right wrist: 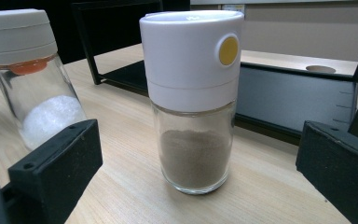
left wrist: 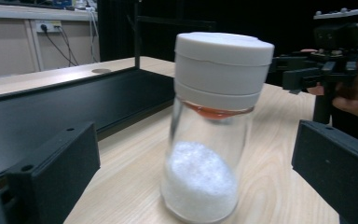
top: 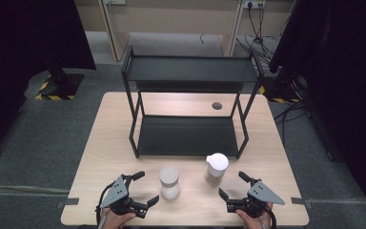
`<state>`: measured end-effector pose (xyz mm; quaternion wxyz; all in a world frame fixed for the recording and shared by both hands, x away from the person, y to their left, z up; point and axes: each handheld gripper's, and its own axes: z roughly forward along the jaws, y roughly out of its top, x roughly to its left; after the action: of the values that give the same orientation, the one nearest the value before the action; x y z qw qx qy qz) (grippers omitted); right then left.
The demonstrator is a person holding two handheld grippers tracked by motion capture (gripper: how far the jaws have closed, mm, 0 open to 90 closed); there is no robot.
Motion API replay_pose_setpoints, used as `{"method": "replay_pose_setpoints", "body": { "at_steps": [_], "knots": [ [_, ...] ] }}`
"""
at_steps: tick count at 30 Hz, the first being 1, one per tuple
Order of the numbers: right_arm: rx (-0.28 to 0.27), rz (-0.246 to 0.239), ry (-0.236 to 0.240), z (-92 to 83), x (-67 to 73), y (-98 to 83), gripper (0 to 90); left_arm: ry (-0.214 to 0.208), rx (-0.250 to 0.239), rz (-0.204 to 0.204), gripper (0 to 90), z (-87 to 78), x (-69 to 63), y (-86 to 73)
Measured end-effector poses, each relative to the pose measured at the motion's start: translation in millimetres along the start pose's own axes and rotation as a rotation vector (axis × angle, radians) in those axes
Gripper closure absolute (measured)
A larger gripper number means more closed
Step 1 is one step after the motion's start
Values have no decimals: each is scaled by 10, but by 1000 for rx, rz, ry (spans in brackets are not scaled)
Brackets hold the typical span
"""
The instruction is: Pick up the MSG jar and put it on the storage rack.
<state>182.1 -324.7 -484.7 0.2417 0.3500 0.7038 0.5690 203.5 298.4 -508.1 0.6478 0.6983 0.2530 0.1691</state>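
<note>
Side by side on the table [top: 100,157], a salt shaker [top: 169,182] and a pepper shaker [top: 216,168] are approached by the left claw [top: 141,187] and right claw [top: 234,185], both spread wide, nothing yet gripped. Next, each claw would need to be advanced around its shaker's glass body and closed, presumably for the black shelf rack [top: 188,135].

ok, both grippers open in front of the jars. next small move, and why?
Probably ease the left gripper forward until its jaws flank the white-powder jar, then close. The jaws stand open and apart from the glass, with the jar centred between them in the left gripper view. The right gripper sits likewise before the brown-powder jar.
</note>
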Motion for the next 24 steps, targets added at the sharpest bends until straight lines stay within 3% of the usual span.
{"method": "replay_pose_setpoints", "body": {
  "at_steps": [10, 17, 24],
  "knots": [
    [-3, 7, -4, 4, -8, -10, 6, -24, 18, 8, 2, 107, -19, 40],
    [-3, 6, -4, 12, -13, -15, 6, -59, 43, 20, 2, 269, -5, 101],
    [-3, 3, -1, 14, -13, -14, 6, -63, 54, 17, 5, 374, 16, 130]
  ]
}}
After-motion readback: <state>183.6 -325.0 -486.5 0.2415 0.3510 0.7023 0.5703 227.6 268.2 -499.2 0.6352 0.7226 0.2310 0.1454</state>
